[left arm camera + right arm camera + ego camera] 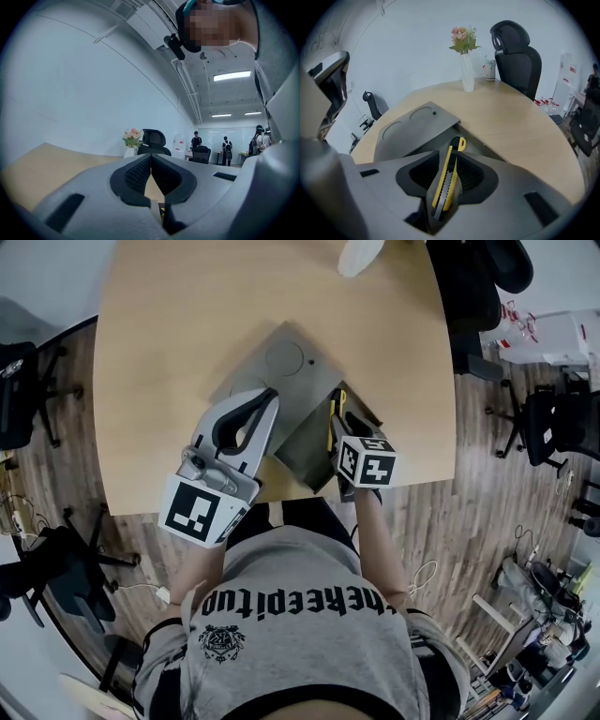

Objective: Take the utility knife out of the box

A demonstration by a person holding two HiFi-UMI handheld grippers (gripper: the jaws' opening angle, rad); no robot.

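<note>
A grey metal box (pixel 309 448) lies open on the wooden table, its lid (pixel 281 362) swung back flat to the far left. Inside, a yellow and black utility knife (pixel 331 420) lies along the box's right side. My right gripper (pixel 343 427) points steeply down into the box. In the right gripper view the knife (pixel 447 180) runs lengthwise through the gap of my right gripper (pixel 451 164), whose jaws stand apart around it without pressing it. My left gripper (pixel 271 396) hovers level beside the box above the lid's near edge, its fingertips (pixel 151 157) meeting, nothing between them.
A white vase of flowers (pixel 466 70) stands at the table's far edge, with a black office chair (pixel 518 51) behind it. More chairs (pixel 23 395) stand on the wood floor around the table. People (pixel 227 149) stand far off in the room.
</note>
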